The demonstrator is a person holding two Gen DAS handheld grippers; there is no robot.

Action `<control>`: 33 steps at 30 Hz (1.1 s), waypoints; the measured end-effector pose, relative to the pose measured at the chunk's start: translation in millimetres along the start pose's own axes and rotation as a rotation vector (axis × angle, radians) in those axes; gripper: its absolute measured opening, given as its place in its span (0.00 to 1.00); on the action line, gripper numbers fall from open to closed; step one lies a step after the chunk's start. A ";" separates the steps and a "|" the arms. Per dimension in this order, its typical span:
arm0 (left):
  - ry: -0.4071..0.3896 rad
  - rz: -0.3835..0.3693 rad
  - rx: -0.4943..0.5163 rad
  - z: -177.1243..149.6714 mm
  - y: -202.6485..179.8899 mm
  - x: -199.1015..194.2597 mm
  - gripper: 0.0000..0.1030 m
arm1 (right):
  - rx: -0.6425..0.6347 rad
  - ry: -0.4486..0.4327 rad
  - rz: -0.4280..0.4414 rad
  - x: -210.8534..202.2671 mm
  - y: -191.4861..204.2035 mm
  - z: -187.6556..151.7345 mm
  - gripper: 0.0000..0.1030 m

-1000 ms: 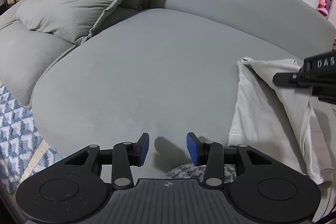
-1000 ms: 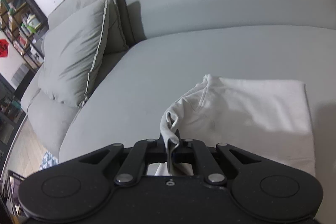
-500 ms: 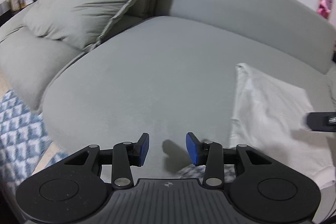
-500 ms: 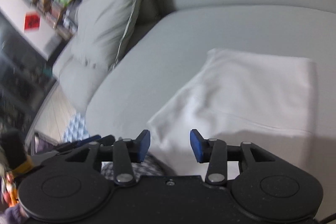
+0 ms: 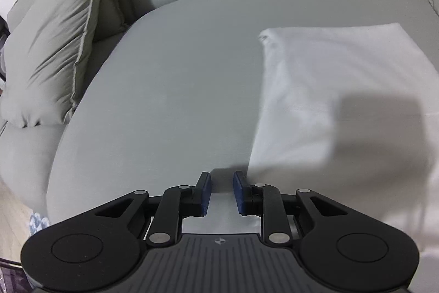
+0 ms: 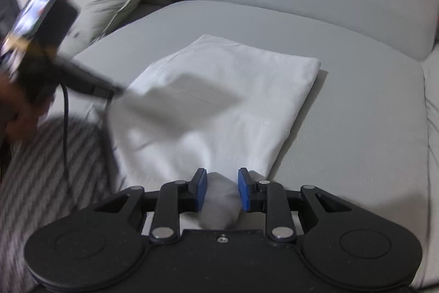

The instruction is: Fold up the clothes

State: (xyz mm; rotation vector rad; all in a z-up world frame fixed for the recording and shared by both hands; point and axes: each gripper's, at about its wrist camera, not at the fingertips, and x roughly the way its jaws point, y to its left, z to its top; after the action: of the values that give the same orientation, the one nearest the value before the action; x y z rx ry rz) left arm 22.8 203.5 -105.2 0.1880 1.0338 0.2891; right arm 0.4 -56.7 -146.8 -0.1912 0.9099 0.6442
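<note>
Right wrist, white garment (image 6: pixel 227 89) folded, possibly blurred

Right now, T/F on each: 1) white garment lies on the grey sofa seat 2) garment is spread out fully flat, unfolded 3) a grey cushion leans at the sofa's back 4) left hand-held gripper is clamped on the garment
1) True: the white garment lies on the sofa seat.
2) False: it is folded into a rough rectangle.
3) True: the cushion leans at the back.
4) False: the left hand-held gripper is closing with only sofa fabric visible between its pads, beside the garment's edge.
</note>
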 end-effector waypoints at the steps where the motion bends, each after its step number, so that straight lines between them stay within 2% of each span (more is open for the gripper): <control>1: -0.031 -0.021 -0.015 -5.1 8.2 -9.2 0.23 | 0.005 -0.003 0.007 -8.4 -2.3 -2.1 0.24; 4: -0.156 -0.084 -0.076 -13.7 29.2 -38.3 0.23 | 0.107 -0.038 0.061 -32.9 -22.5 3.5 0.24; 7: -0.256 -0.129 -0.092 -2.8 27.3 -56.1 0.23 | 0.231 -0.169 0.082 -47.5 -51.2 16.4 0.31; 8: -0.283 -0.156 -0.097 4.3 24.0 -59.9 0.23 | 0.285 -0.213 0.084 -46.3 -61.9 19.6 0.30; 9: -0.309 -0.197 -0.106 12.2 21.6 -62.2 0.23 | 0.341 -0.245 0.094 -39.8 -72.8 24.4 0.28; 11: -0.345 -0.264 -0.090 31.5 9.9 -60.3 0.23 | 0.469 -0.282 0.144 -15.9 -93.5 35.1 0.09; 14: -0.363 -0.318 -0.002 62.4 -15.7 -39.9 0.23 | 0.665 -0.282 0.293 32.1 -118.6 49.6 0.08; 17: -0.291 -0.381 0.041 84.8 -32.8 11.9 0.21 | 0.788 -0.223 0.456 83.9 -131.6 60.0 0.09; 18: -0.273 -0.368 0.025 87.3 -33.7 27.5 0.20 | 0.816 -0.194 0.491 100.3 -133.4 62.0 0.09; 21: -0.226 -0.314 -0.041 92.2 -33.5 71.9 0.21 | 0.834 -0.110 0.522 137.8 -134.5 60.2 0.09; 22: -0.229 -0.300 -0.080 92.8 -29.4 79.4 0.25 | 0.830 -0.100 0.509 146.3 -137.9 59.1 0.01; 24: -0.243 -0.259 -0.162 92.6 -20.6 89.8 0.26 | 0.831 -0.142 0.473 154.4 -147.5 56.9 0.00; 25: -0.242 -0.236 -0.196 91.2 -16.8 92.8 0.35 | 0.853 -0.181 0.439 155.4 -155.3 56.1 0.00; 27: -0.229 -0.172 -0.248 88.9 -9.9 96.1 0.37 | 0.907 -0.264 0.303 154.1 -171.1 54.6 0.00; 29: -0.205 -0.076 -0.280 87.7 -4.1 96.1 0.28 | 0.993 -0.328 0.226 151.0 -187.4 49.0 0.00; 30: -0.186 -0.023 -0.290 85.8 0.1 96.0 0.20 | 1.013 -0.347 0.166 145.5 -190.5 47.8 0.00; 33: -0.165 -0.047 -0.346 76.3 21.2 75.8 0.18 | 1.025 -0.360 0.041 124.5 -196.7 43.0 0.00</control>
State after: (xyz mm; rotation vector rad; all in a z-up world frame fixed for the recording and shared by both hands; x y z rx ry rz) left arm 122.0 246.7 -122.8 -0.1239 0.8097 0.3979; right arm 201.1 -141.3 -239.7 0.8359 0.7942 0.1757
